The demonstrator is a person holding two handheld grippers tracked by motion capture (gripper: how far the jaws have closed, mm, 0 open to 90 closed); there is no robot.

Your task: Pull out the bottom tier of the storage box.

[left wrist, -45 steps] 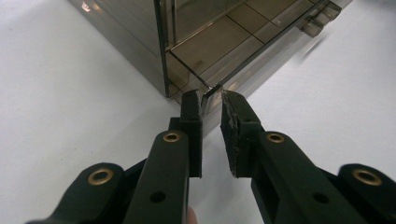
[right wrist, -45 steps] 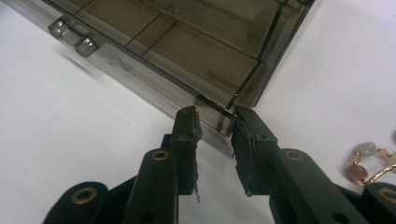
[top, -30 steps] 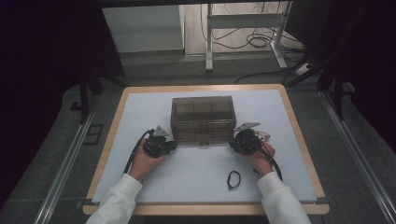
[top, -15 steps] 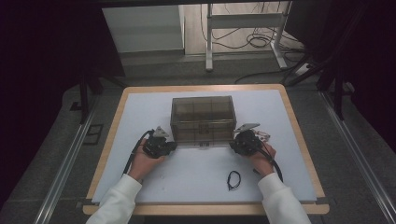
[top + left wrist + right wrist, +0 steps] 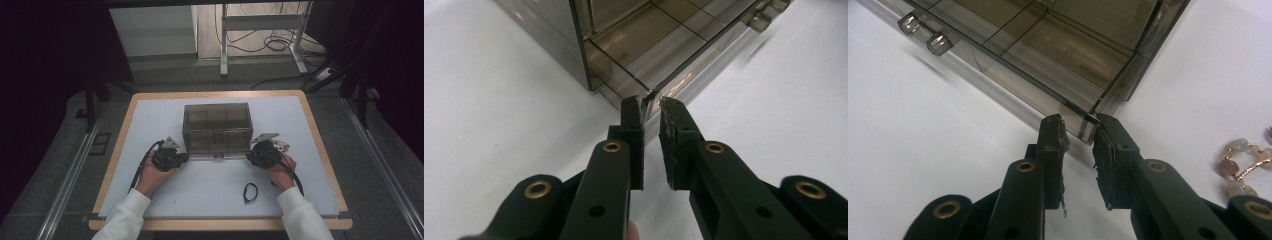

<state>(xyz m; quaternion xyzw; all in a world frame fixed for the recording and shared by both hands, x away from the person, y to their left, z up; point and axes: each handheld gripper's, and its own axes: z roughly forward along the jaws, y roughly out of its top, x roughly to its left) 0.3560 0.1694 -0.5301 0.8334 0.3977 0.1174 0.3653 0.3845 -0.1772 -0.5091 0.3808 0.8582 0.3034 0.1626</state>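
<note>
A smoky see-through drawer box (image 5: 217, 127) stands mid-mat. My left gripper (image 5: 183, 158) is at its front lower left corner and my right gripper (image 5: 251, 156) at its front lower right corner. In the left gripper view the jaws (image 5: 649, 107) are nearly together, pinching the thin end of the bottom drawer front (image 5: 704, 55). Seen from the right gripper, the jaws (image 5: 1080, 127) clamp the other end of that drawer front (image 5: 1013, 70), which carries two small clear knobs (image 5: 925, 35).
A bead bracelet (image 5: 283, 146) (image 5: 1243, 165) lies on the white mat (image 5: 210, 190) just right of my right gripper. A black loop (image 5: 250, 192) lies nearer the front edge. The wooden table rim (image 5: 220, 224) frames the mat.
</note>
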